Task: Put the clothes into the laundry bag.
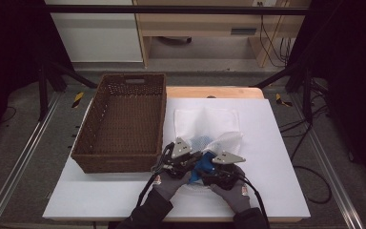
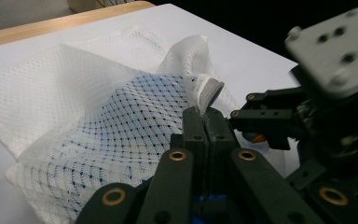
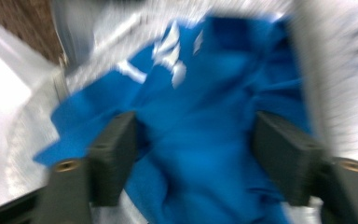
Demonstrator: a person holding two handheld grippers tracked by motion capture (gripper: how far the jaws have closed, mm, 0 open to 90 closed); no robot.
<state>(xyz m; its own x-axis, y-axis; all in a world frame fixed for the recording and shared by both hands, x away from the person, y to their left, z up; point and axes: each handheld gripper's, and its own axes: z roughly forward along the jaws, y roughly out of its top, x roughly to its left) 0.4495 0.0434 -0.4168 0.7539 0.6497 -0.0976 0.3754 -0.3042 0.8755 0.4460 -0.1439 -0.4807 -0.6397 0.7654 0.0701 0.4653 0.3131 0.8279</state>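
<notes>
A white mesh laundry bag (image 1: 205,121) lies on the white table (image 1: 276,157), its mouth toward me. My left gripper (image 1: 187,153) is shut on the bag's hemmed rim (image 2: 208,92); in the left gripper view its jaws (image 2: 204,119) pinch that edge and lift it. A blue cloth (image 1: 202,164) sits at the bag's mouth and shows through the mesh (image 2: 135,121). My right gripper (image 1: 219,164) is just right of the left one. In the blurred right gripper view its jaws (image 3: 200,154) stand wide apart, with the blue cloth (image 3: 214,93) bunched between them and the mesh (image 3: 335,70) around it.
A brown wicker basket (image 1: 124,155) with nothing visible inside stands left of the bag, close to my left hand. Bare white table surface lies to the right and in front. A wooden strip (image 1: 214,91) edges the table's far side.
</notes>
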